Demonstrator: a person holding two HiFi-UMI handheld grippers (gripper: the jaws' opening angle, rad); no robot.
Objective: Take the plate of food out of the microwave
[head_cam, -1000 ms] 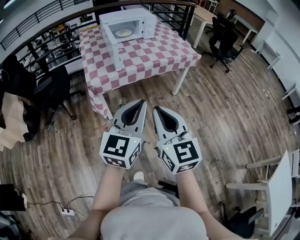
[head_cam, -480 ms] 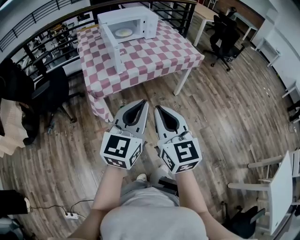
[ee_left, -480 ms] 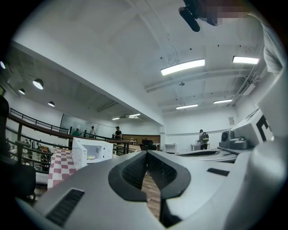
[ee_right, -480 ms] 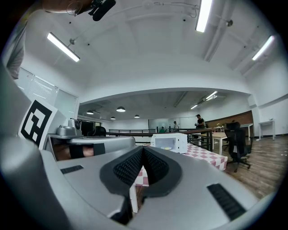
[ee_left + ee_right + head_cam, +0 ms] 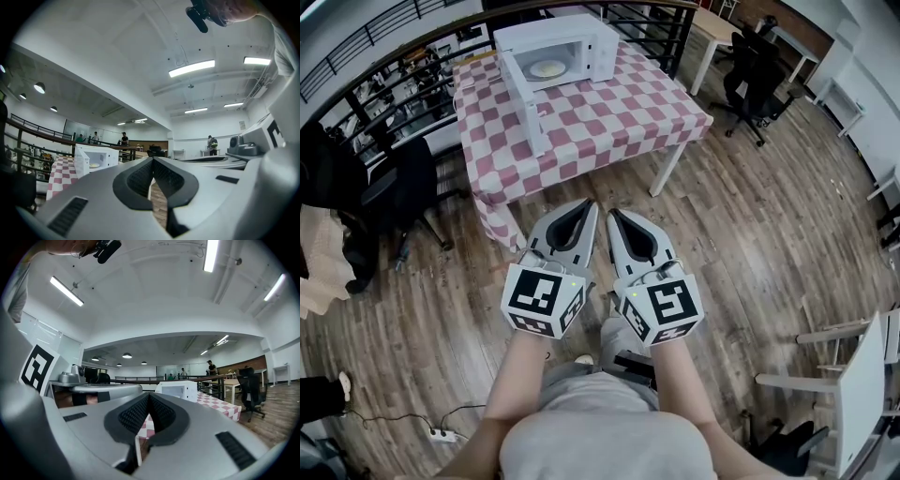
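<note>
A white microwave [image 5: 553, 49] stands at the far end of a table under a red-and-white checked cloth [image 5: 600, 112]. Its door [image 5: 528, 105] hangs open to the left. Inside lies a plate of pale food [image 5: 547, 67]. My left gripper [image 5: 587, 203] and right gripper [image 5: 612, 216] are held side by side over the wooden floor, well short of the table, both shut and empty. The left gripper view shows the microwave [image 5: 96, 159] far off with the plate [image 5: 94, 165] inside, beyond the shut left gripper [image 5: 153, 160]. The right gripper view shows the microwave [image 5: 180, 390] past the shut right gripper [image 5: 149, 395].
A black office chair [image 5: 403, 187] stands left of the table, and more black chairs [image 5: 752, 80] by a white desk [image 5: 712, 33] at the back right. A dark railing [image 5: 394, 75] runs behind the table. A white chair [image 5: 862, 394] is near right. A power strip [image 5: 441, 434] lies on the floor.
The table and microwave have shifted slightly in the head view as the person steps forward. Both grippers stay shut, side by side, at the same spot in the view.
</note>
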